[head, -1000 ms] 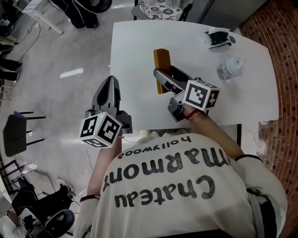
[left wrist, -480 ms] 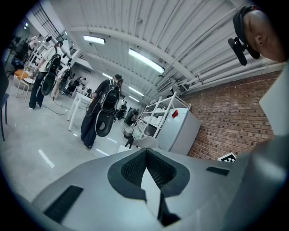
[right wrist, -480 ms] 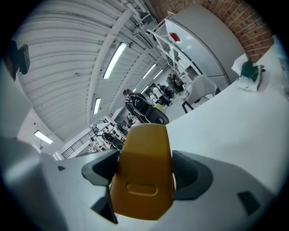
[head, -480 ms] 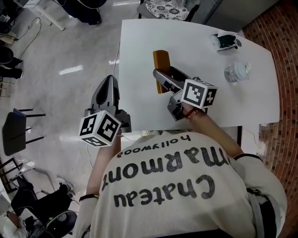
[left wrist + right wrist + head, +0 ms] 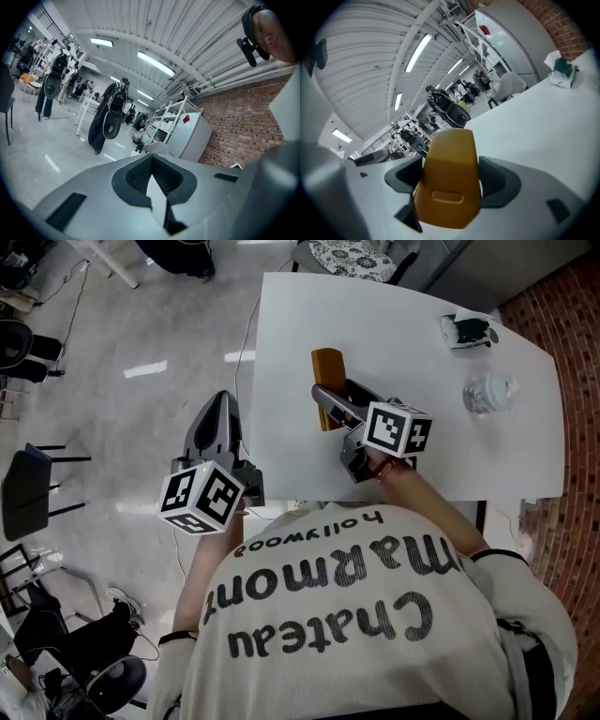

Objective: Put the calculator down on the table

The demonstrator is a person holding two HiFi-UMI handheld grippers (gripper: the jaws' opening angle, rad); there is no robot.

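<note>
An ochre-yellow calculator (image 5: pixel 327 371) is held over the near left part of the white table (image 5: pixel 431 352), with my right gripper (image 5: pixel 342 395) shut on its near end. In the right gripper view the calculator (image 5: pixel 447 183) fills the space between the dark pads and points out over the table (image 5: pixel 534 126). I cannot tell whether its far end touches the tabletop. My left gripper (image 5: pixel 222 401) hangs beyond the table's left edge, over the floor. In the left gripper view its jaws (image 5: pixel 151 159) meet at the tips with nothing between them.
A crumpled white and green thing (image 5: pixel 469 331) lies at the table's far right, also in the right gripper view (image 5: pixel 561 70). A clear crumpled plastic item (image 5: pixel 487 392) sits nearer. A patterned chair seat (image 5: pixel 352 257) stands behind the table; a brick wall (image 5: pixel 572 296) runs along the right.
In the head view the table has slid to the right, so both grippers now sit further left relative to it. The calculator stays in the right gripper's hold.
</note>
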